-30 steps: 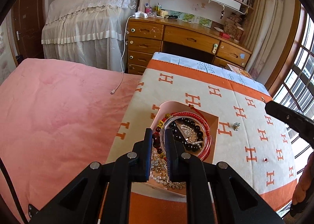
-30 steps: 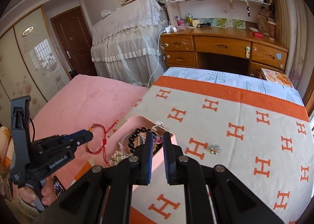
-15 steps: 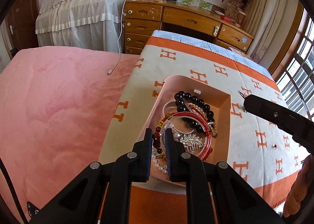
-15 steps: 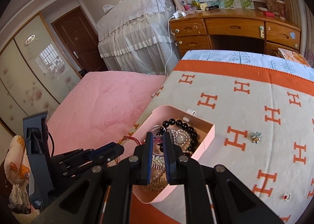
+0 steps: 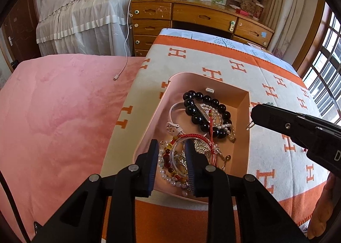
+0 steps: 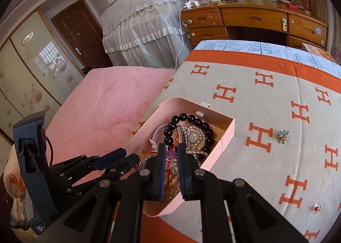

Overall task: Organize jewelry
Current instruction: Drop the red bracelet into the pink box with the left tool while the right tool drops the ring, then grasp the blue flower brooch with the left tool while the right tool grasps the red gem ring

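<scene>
While a pink bedspread [image 5: 53,119] fills the left of both views, the cream and orange blanket [image 6: 266,102] with its H pattern lies over the bed beside it and carries the jewelry. On that blanket sits the pink jewelry box [image 5: 243,145], open at the top and heaped with pieces: a black bead bracelet [image 5: 204,111] toward its far end, a white watch strap [image 5: 173,115] beside it, a red cord bracelet [image 5: 196,136] and a strand of pearls [image 5: 170,179] at the near end. The left gripper [image 5: 171,166] hangs over the near end of the box, its 2 fingers released with a clear gap between them and nothing held. The right gripper [image 6: 171,170] hovers over the near end of the box; its fingers stand apart by a narrower gap, and nothing shows between them. In the left wrist view its tip reaches in from the right to the box's right wall. On the blanket to the right of the box, well apart from it, lie 2 loose pieces: a small flower brooch [image 6: 283,136] and, nearer the camera, a ring with a red stone [image 6: 317,208].
</scene>
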`<move>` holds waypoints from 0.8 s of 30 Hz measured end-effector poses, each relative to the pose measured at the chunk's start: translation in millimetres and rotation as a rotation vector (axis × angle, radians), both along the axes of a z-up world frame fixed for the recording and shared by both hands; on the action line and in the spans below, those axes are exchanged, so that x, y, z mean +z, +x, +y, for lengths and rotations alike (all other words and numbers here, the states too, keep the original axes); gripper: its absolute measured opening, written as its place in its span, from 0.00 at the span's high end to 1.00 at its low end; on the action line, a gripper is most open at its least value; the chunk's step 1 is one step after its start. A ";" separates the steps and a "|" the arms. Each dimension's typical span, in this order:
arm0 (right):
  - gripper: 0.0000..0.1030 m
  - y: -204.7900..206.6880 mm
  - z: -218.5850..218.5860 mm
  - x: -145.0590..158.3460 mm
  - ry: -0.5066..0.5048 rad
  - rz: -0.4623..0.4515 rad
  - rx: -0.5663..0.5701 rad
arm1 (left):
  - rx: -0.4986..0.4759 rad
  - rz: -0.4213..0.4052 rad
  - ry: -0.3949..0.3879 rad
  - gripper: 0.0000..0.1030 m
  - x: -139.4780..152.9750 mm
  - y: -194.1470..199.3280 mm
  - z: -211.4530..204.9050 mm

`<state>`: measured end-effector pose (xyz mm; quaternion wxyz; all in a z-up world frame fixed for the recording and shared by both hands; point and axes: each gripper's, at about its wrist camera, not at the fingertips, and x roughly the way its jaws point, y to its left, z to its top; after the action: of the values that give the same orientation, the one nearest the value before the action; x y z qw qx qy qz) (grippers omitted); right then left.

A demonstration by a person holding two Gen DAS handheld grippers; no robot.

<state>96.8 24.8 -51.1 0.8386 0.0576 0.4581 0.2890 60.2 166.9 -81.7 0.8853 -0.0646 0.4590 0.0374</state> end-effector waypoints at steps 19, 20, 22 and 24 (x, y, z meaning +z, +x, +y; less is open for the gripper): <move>0.77 -18.2 -16.6 13.8 0.061 -0.062 0.005 | -0.036 -0.028 0.004 0.60 9.4 -8.6 -14.5; 0.77 -21.0 -20.0 14.7 0.058 -0.069 0.005 | -0.042 -0.030 0.004 0.60 10.3 -9.6 -16.5; 0.77 -27.2 -28.4 16.2 0.047 -0.082 -0.001 | -0.054 -0.036 0.006 0.60 12.4 -11.6 -21.5; 0.77 -33.4 -40.1 18.2 0.027 -0.099 -0.021 | -0.068 -0.044 0.012 0.59 14.6 -13.8 -27.6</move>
<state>63.4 -15.3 -32.9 0.8625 0.0595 0.4114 0.2887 46.4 139.3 -67.1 0.8964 -0.0444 0.4409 0.0089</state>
